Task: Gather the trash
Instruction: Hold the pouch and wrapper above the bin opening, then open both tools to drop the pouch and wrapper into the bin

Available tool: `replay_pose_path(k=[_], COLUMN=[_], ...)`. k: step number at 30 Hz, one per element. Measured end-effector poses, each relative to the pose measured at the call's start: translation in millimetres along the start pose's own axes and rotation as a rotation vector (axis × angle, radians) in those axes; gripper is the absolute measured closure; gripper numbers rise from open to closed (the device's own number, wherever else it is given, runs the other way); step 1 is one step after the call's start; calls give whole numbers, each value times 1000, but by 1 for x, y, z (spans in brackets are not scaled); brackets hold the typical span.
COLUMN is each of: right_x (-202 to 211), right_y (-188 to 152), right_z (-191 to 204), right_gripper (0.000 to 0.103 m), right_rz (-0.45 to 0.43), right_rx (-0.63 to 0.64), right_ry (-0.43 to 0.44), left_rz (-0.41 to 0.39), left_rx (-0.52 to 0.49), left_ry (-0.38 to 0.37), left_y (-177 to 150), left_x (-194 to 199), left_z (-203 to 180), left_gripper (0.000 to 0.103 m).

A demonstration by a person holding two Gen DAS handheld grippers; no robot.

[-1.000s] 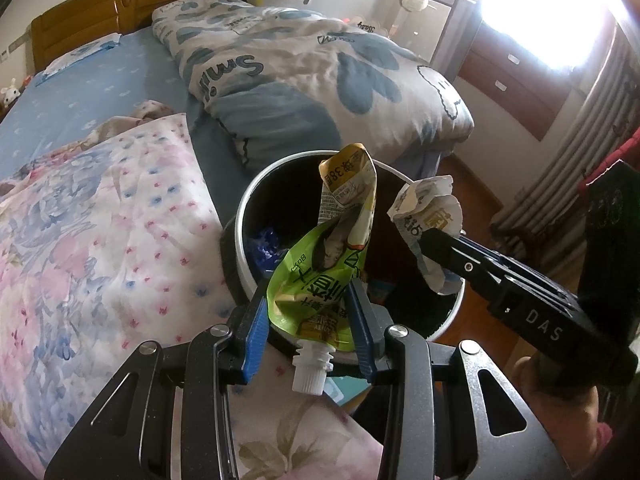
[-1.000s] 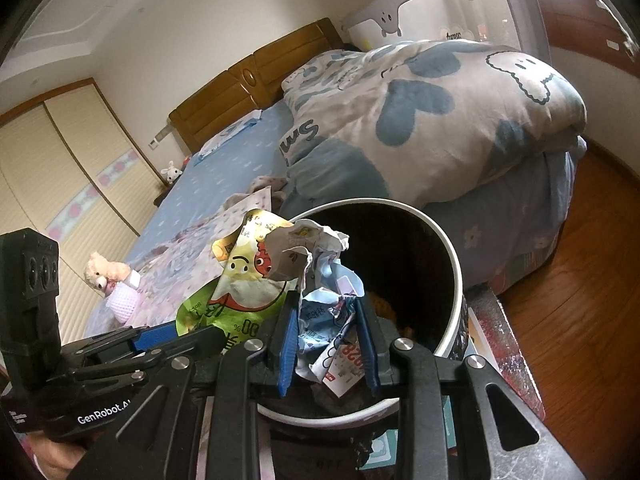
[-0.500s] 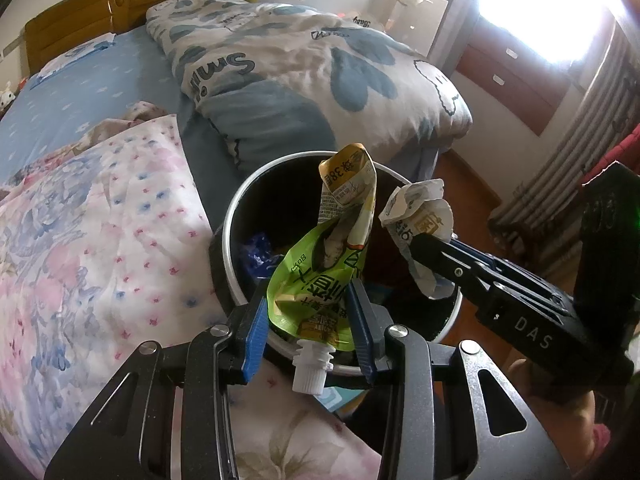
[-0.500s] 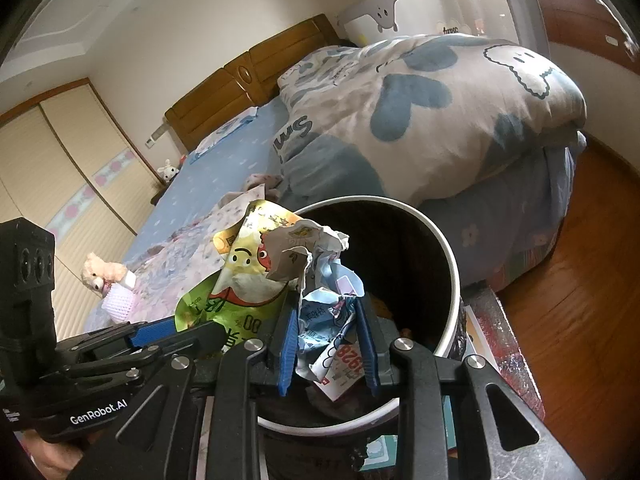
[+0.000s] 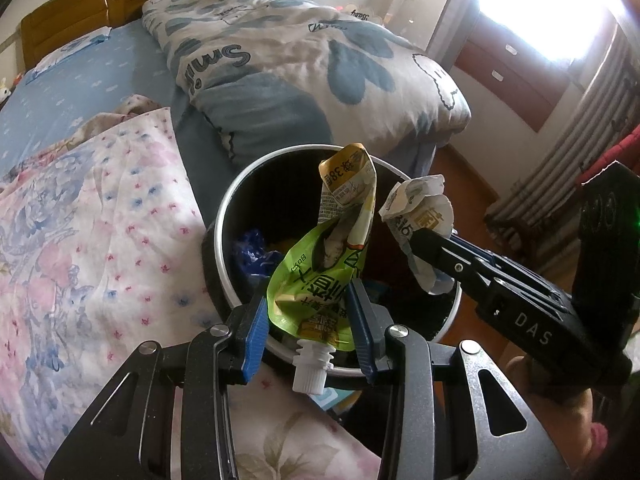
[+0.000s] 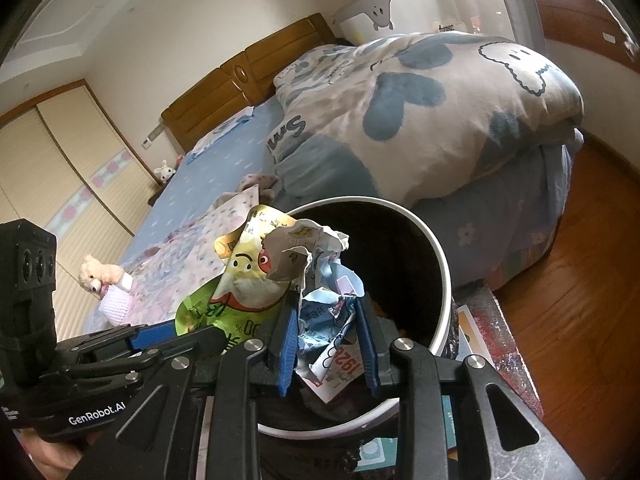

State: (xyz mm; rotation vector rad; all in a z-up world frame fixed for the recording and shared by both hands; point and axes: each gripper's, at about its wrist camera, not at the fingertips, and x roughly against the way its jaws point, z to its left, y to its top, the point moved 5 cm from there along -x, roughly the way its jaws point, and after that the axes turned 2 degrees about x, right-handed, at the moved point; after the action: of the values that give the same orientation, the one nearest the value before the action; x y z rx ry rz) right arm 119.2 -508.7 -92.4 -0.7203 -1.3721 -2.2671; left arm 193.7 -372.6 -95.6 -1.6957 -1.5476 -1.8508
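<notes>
Two tongs over one bin, each clamped on trash. Left tongs (image 5: 307, 314) closed on a green spout pouch (image 5: 316, 280), white cap pointing down toward the camera, crumpled yellow top standing up past the tips. Right tongs (image 6: 327, 334) closed on a crumpled wrapper (image 6: 324, 308), white and light blue, a red-printed corner hanging below the blue pads (image 6: 289, 342).

Directly ahead of and beneath both tongs: the round bin (image 5: 218, 240), white rim, dark inside, a blue scrap (image 5: 250, 250) lying at the bottom to the left of the pouch. Seen from the left wrist, right tongs entering from the right side, wrapper held just beside the pouch, both above the bin mouth. To the left of the tongs, a floral quilt (image 5: 88, 232); beyond the bin, a folded duvet (image 5: 312, 80) with blue hearts on the bed.

Against the frame one second ago: grips unchanged on both sides, same pieces between the pads. Bin rim a little lower and nearer in the left view; right view almost identical. Nothing released into the bin yet.
</notes>
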Motion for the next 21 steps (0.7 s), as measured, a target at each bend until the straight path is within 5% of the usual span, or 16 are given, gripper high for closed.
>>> replay_pose_path(k=[16,21], right_x=[-2,-2], right_y=[0,0], right_z=[-3,-3], right_gripper=[74,66], right_rz=[10,14], right_rx=[-7,-9], right_ry=[-7,-9], left_rz=[15,9], left_rx=[5,3], left_ry=[-8,-14], left_y=[0,1], left_x=[-3,1], left_z=[1,-1], left_gripper=[67,63])
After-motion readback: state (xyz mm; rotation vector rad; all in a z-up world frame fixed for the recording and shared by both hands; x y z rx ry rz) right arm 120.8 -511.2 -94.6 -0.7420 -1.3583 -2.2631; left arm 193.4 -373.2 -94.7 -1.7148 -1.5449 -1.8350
